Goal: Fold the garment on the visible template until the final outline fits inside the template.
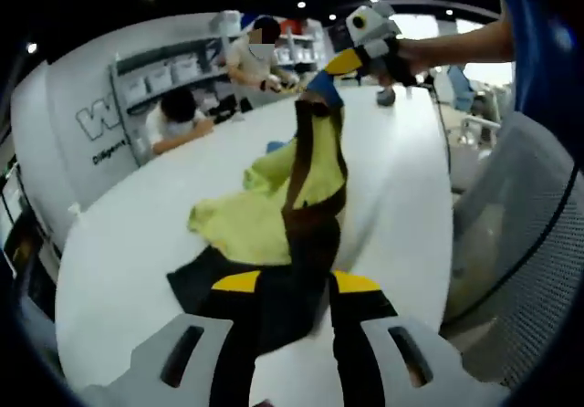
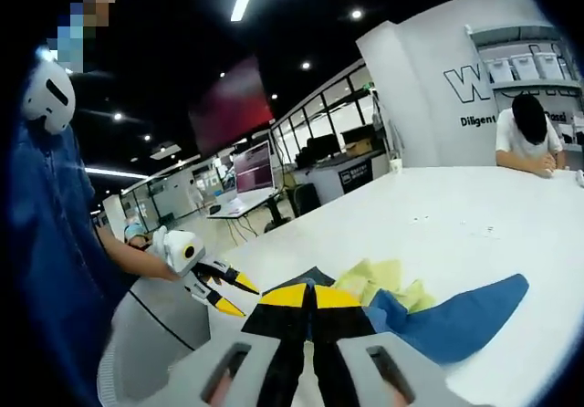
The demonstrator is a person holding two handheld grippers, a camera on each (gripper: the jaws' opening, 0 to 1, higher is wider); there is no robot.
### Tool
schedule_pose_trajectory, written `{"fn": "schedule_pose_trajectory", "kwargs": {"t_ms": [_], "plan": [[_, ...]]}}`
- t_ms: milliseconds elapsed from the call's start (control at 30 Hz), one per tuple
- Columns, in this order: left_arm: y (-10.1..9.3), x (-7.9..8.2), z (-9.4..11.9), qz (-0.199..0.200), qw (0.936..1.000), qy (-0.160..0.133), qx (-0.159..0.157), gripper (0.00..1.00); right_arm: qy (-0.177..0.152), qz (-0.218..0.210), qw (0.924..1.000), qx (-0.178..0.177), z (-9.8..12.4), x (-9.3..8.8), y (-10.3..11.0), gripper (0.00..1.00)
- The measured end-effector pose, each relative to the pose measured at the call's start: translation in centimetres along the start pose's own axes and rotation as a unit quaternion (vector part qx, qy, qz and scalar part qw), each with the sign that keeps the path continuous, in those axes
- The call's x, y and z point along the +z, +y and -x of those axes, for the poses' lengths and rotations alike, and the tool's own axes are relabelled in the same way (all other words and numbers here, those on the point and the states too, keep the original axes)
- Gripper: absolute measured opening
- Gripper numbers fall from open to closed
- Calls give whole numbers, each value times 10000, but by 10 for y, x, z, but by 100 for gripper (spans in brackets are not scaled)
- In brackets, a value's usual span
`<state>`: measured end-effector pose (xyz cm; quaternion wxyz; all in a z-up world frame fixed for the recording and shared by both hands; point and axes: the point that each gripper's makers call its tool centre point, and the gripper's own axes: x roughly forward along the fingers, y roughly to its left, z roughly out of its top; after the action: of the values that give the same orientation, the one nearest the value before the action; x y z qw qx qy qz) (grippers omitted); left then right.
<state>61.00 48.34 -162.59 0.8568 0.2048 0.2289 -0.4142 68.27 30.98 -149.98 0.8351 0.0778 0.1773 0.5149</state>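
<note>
White table [image 1: 128, 243]; both tools [image 1: 294, 284] [image 2: 310, 299] pinch garment [image 1: 274, 224].

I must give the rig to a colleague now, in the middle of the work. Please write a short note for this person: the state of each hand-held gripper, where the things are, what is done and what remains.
Left hand-held gripper: shut on the garment's dark near end.
Right hand-held gripper: shut on the far end, which it holds lifted above the white table.
Garment: yellow, dark and blue, stretched between both grippers, the rest bunched on the table.
Done: both ends grasped. No neat fold is visible.
Left: lay it flat, fold it, fit the outline to the template. I cannot make out the template in these views.
</note>
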Motion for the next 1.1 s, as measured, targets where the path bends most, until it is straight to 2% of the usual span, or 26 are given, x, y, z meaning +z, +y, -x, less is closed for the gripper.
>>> {"fn": "schedule_pose_trajectory", "kwargs": {"t_ms": [67,200,300,433,533,733,800,867,967,1100], "plan": [[0,-7,-6,43,9999,102,-50,28,-23,-11,10000,43,0,1,1,0],[1,-17,-22,442,9986,198,-200,25,-59,-17,10000,49,1,3,4,0],[9,-20,-30,497,9984,226,-147,22,-48,-32,10000,42,2,3,6,0],[8,-19,-28,631,9973,274,-245,2,-55,-27,10000,17,4,2,6,0],[9,-18,-26,718,9968,262,-213,1,-73,-30,10000,-16,5,2,6,0],[16,0,-13,974,9952,-42,17,0,-165,-53,9998,-91,8,5,5,0],[28,2,-7,1090,9936,-246,190,0,-246,-68,9996,-134,11,10,5,0],[39,19,3,1280,9898,-510,363,0,-355,-82,9992,-149,14,16,6,0],[53,33,14,1376,9859,-770,563,0,-459,-79,9988,-180,17,23,6,0],[78,69,38,1342,9791,-1219,922,0,-767,8,9969,-180,23,46,15,0]]}}
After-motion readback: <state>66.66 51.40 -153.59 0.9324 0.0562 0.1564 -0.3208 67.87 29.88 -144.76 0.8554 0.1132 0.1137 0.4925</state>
